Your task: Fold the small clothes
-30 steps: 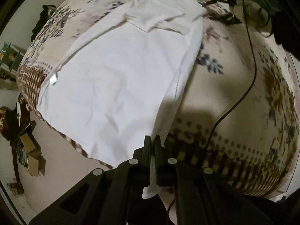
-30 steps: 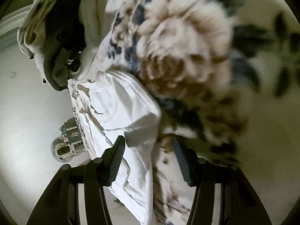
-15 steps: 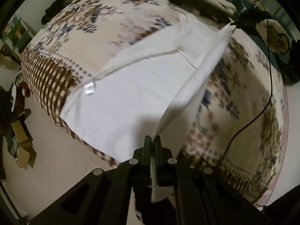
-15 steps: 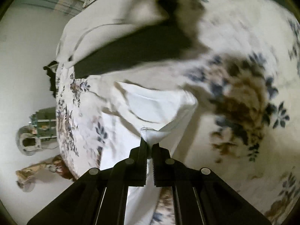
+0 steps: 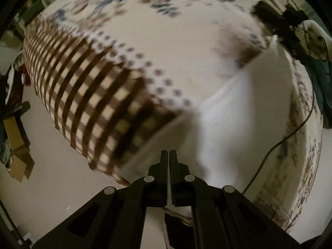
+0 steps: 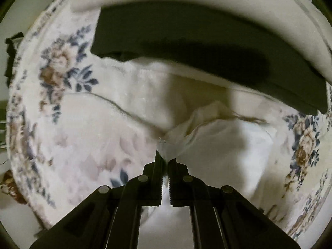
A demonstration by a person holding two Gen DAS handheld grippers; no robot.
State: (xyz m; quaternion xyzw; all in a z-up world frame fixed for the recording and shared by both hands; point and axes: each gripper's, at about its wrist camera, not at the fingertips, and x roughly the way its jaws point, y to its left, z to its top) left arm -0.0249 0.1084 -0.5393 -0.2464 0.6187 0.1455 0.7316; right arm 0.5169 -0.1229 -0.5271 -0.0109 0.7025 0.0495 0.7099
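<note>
In the left wrist view, the left hand-held gripper (image 5: 168, 152) sits at the lower centre of the frame with its jaws pressed together; whether it pinches the white garment (image 5: 244, 108) cannot be told through the blur. That cloth rises in a blurred sheet at the right of the frame, above the floral bedspread (image 5: 145, 41) with its brown checked border. A black cable (image 5: 290, 137) trails at the right edge. In the right wrist view, the right hand-held gripper (image 6: 166, 159) clamps a bunched corner of the white garment (image 6: 238, 143) at the centre of the frame. A dark folded cloth (image 6: 197, 41) lies across the upper part.
</note>
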